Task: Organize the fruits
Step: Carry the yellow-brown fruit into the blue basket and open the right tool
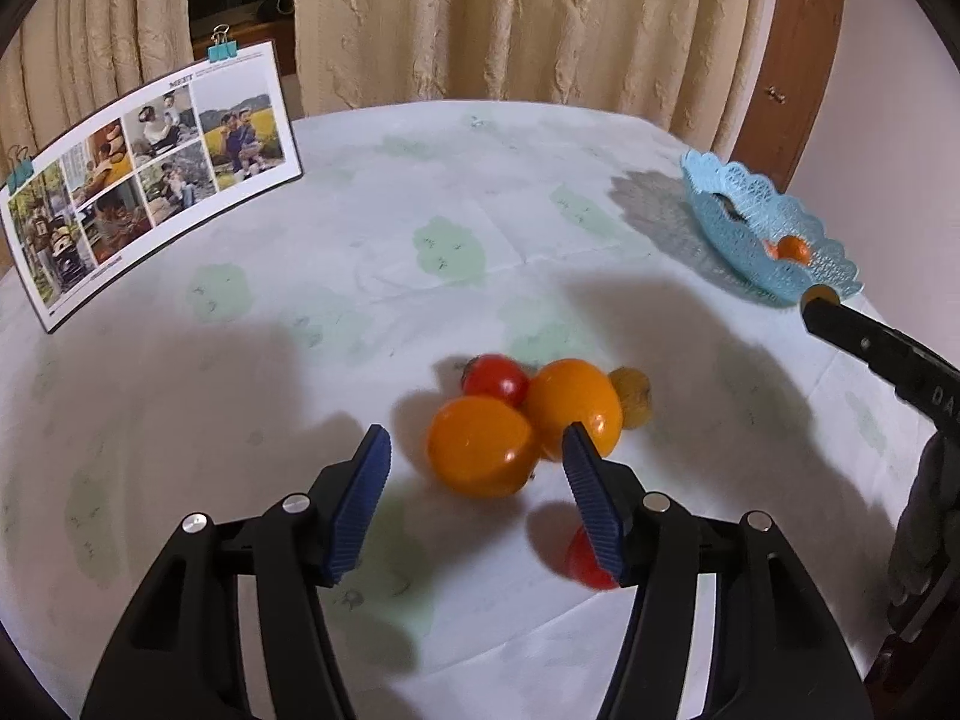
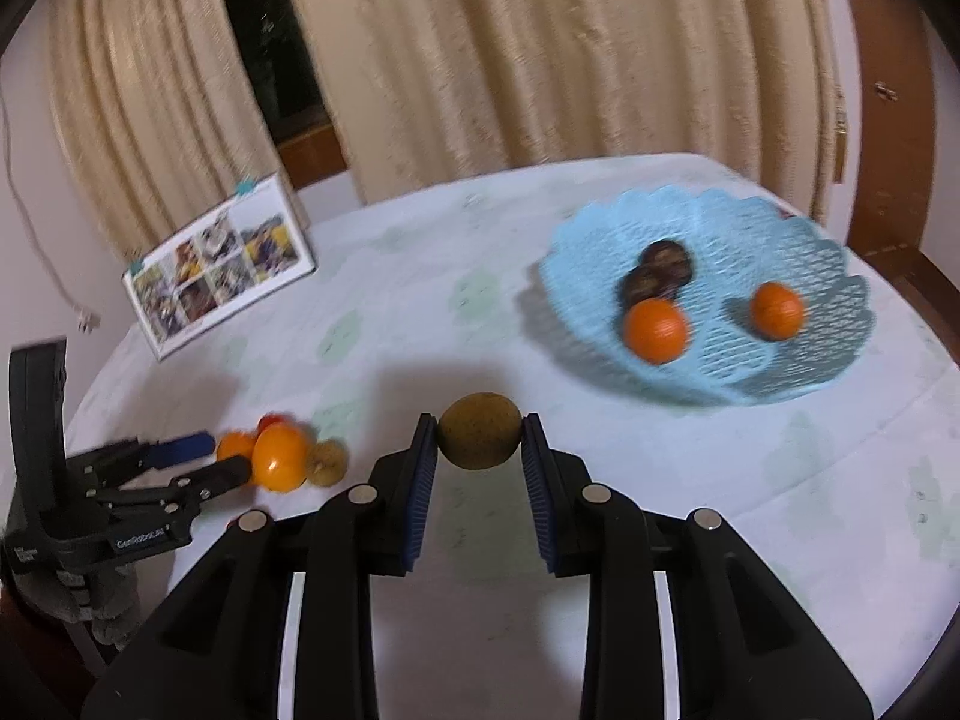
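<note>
My left gripper [image 1: 477, 441] is open, its blue pads on either side of the near orange fruit [image 1: 482, 446] on the table. A second orange fruit [image 1: 576, 408], a red tomato [image 1: 495, 379] and a brown kiwi [image 1: 631, 395] lie just behind it. Another red tomato [image 1: 585, 558] lies partly hidden behind the right finger. My right gripper [image 2: 478, 429] is shut on a brown kiwi [image 2: 479, 430], held above the table short of the light-blue lattice basket [image 2: 798, 252]. The basket holds two oranges [image 2: 655, 330] and two dark fruits [image 2: 663, 258].
A photo board [image 1: 144, 174] with binder clips stands at the table's far left. Beige curtains [image 1: 510, 18] hang behind the table. A wooden door [image 1: 792, 60] is at the right. The basket [image 1: 738, 222] sits near the table's right edge in the left wrist view.
</note>
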